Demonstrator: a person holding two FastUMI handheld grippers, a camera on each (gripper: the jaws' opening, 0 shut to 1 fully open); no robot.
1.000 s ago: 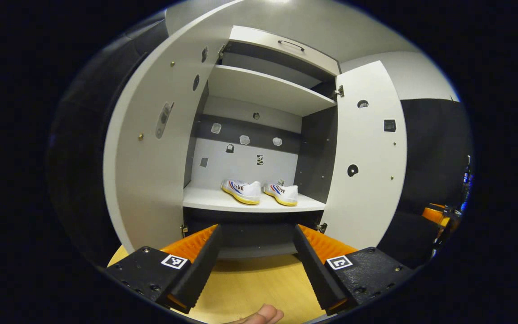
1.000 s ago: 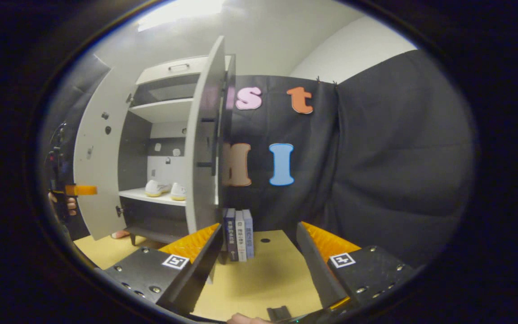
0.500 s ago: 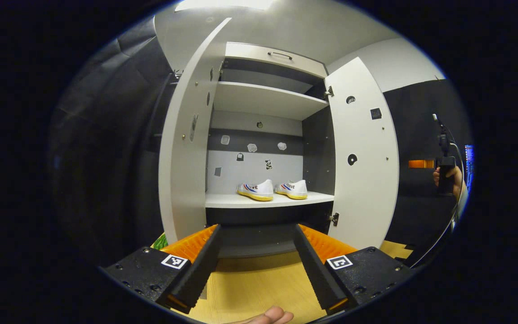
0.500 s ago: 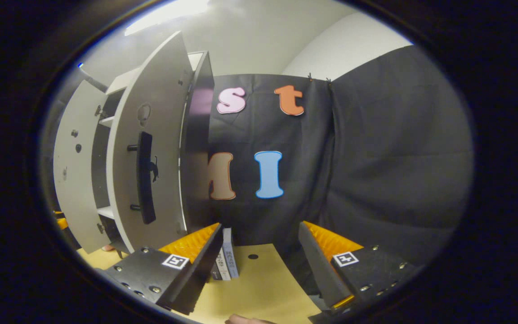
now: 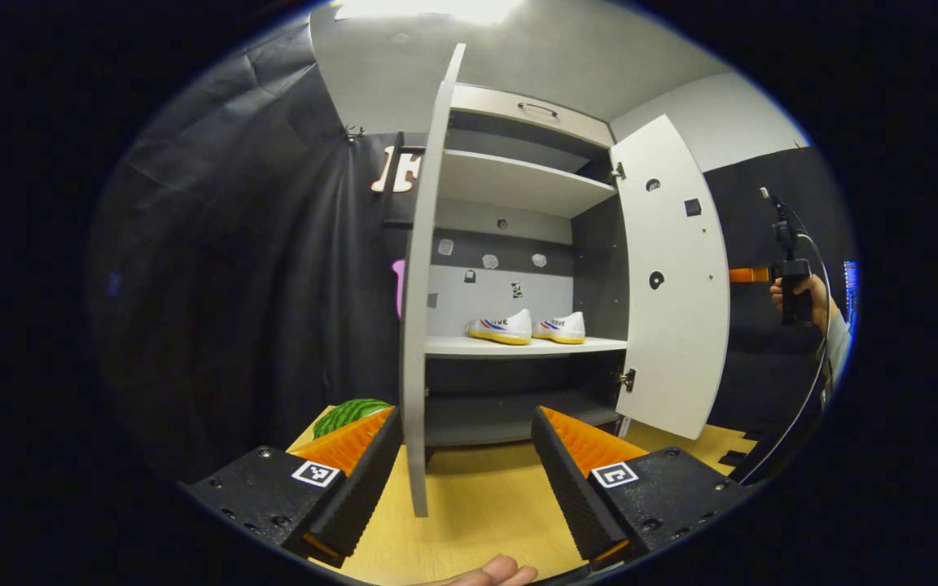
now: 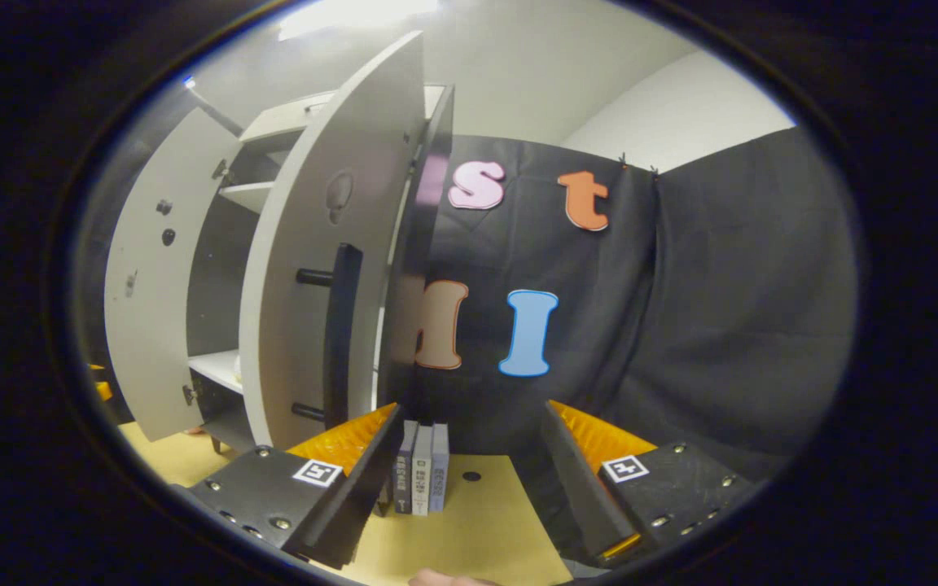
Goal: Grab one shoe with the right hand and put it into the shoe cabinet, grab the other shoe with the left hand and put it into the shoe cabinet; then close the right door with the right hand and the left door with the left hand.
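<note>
Two white shoes with yellow soles, one [image 5: 501,327] beside the other [image 5: 563,326], stand on the middle shelf [image 5: 453,347] of the shoe cabinet. Both doors are open. In the left gripper view the left door [image 5: 418,285] shows edge-on just ahead of my open left gripper [image 5: 465,415], its lower edge between the fingers and close to the left one. The right door [image 5: 672,277] swings out to the right. My right gripper [image 6: 471,407] is open, outside the right door [image 6: 306,268], whose black handle [image 6: 343,334] is just left of its fingers. A hand [image 5: 799,285] holds the right gripper farther off.
Three books [image 6: 422,480] stand upright on the wooden table [image 6: 469,537] against the black cloth wall, just beyond the right gripper's left finger. A green striped melon-like object [image 5: 351,413] lies left of the cabinet. The left door [image 6: 151,309] stands open beyond the right door.
The left gripper has shifted left, so the left door now shows edge-on between its fingers. The right gripper has gone round to the outer face of the right door, closer to its handle.
</note>
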